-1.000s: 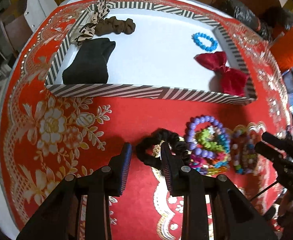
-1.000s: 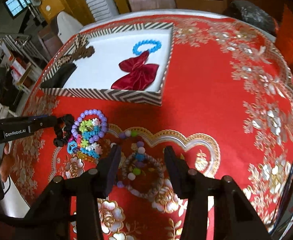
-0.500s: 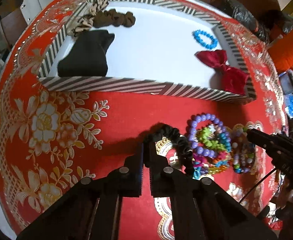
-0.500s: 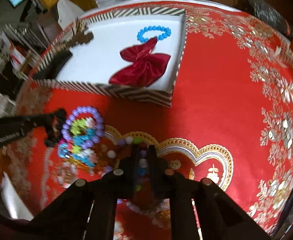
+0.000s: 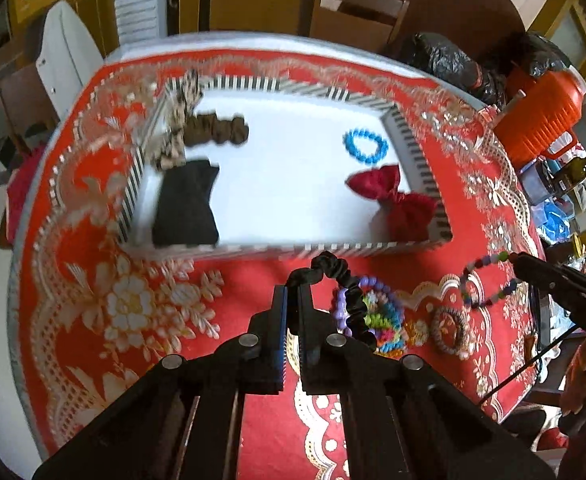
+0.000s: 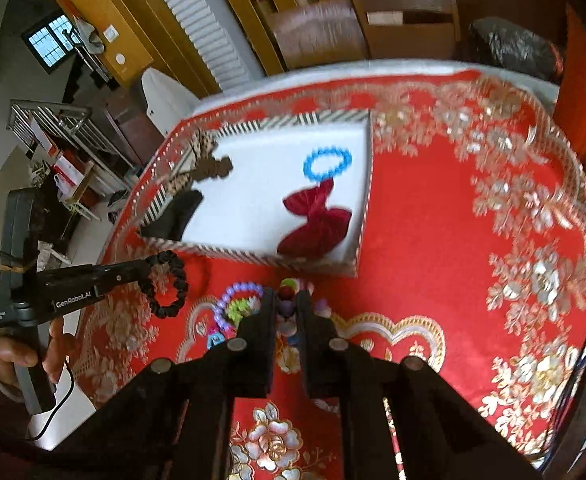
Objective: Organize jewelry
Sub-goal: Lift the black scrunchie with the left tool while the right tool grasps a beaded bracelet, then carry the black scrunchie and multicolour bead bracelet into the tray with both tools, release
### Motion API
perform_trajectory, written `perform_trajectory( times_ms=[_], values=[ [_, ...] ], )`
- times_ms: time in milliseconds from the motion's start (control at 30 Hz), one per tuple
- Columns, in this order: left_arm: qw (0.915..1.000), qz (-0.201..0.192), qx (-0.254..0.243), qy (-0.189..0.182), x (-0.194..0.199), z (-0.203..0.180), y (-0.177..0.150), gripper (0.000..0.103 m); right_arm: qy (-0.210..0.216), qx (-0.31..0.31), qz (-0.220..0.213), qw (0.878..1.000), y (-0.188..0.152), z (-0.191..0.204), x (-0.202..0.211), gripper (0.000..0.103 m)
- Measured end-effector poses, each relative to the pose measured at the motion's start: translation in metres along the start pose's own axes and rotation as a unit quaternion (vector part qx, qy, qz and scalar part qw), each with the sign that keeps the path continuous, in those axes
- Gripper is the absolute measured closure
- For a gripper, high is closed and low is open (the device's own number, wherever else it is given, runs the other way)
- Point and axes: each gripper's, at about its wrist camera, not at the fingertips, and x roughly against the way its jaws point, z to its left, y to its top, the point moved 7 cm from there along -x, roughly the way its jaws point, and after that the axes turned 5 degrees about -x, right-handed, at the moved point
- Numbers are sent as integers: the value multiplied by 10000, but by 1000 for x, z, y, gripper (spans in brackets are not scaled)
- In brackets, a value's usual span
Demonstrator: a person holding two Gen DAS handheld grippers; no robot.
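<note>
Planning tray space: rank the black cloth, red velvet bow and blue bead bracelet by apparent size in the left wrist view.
1. Black cloth
2. Red velvet bow, somewhat smaller
3. Blue bead bracelet, clearly smallest

It was a lived-in home dining room: wooden chairs (image 6: 405,24) stood at twelve o'clock behind the counter's red embroidered cloth (image 6: 453,240), a radiator (image 6: 197,20) at eleven.

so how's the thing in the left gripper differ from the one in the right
The left gripper pinches a black scrunchie: plain ruffled fabric, one colour. The right gripper pinches a multicoloured bead bracelet: separate round beads in mixed colours. Both are closed loops, lifted off the red tablecloth and dangling from shut fingers.
</note>
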Motion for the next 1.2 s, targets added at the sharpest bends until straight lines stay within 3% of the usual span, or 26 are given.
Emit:
perform_trajectory(
  times_ms=[533, 1200],
  values=[
    [9978, -460, -256, 406, 23, 6, 54, 103, -114, 325, -377, 9987, 47, 24, 27, 93],
    [9973, -344, -284, 587, -2, 11, 77, 103, -115, 554, -411, 9976, 93, 43, 1, 93]
  ],
)
